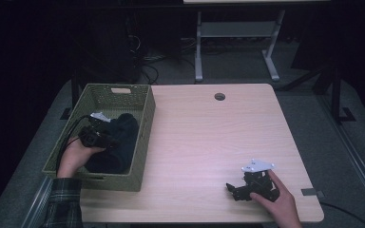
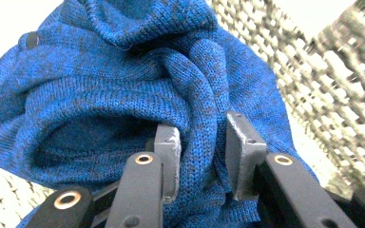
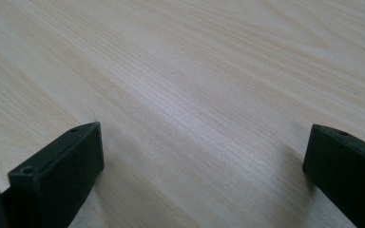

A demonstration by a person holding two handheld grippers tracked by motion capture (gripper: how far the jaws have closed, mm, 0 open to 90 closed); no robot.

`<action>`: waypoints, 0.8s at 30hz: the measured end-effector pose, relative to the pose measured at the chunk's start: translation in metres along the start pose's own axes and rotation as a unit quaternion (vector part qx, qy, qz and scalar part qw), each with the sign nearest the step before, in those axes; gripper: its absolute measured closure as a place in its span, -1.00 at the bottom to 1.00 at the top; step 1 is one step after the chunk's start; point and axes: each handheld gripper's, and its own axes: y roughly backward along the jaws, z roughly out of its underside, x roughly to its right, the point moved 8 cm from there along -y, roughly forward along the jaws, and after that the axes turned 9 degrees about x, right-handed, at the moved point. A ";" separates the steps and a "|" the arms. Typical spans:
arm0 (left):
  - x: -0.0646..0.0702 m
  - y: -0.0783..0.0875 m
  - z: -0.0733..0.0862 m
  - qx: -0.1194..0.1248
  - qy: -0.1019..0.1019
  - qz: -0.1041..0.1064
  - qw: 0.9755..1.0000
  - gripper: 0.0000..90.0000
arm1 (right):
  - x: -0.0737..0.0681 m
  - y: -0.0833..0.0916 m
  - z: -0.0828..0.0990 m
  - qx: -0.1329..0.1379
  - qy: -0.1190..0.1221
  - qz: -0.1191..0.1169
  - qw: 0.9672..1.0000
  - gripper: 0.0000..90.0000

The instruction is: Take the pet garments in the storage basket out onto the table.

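Pale wood table point(image 1: 204, 142), green woven basket point(image 1: 145, 123) at left: blue knit sweater point(image 2: 123, 95), bunched w/ folds, pinched by left tongs point(image 2: 202, 152); right tongs point(image 3: 204, 156) wide, empty.

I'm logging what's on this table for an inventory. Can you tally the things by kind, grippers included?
Blue knitted garment, pinched in a fold by the left gripper: 1
Green woven basket holding it: 1
Black two-jaw grippers, left gripper and right gripper: 2
Light wooden table: 1
Total: 5
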 end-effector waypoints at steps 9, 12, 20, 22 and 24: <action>-0.006 0.023 -0.013 0.072 0.035 0.000 0.997 0.55 | 0.000 0.000 0.000 -0.001 -0.001 0.000 1.000 -1.00; -0.007 0.030 -0.016 0.093 0.042 0.004 0.995 0.55 | 0.000 0.000 0.000 -0.001 -0.002 0.000 1.000 -1.00; -0.003 0.048 -0.031 0.158 0.055 0.009 0.986 0.55 | 0.000 0.000 0.000 0.000 0.000 0.000 1.000 -1.00; -0.002 0.056 -0.037 0.179 0.056 0.009 0.982 0.55 | 0.000 0.000 0.000 0.000 0.000 0.000 1.000 -1.00; -0.001 0.061 -0.041 0.194 0.057 0.006 0.979 0.55 | 0.000 0.000 0.000 0.000 0.000 0.000 1.000 -1.00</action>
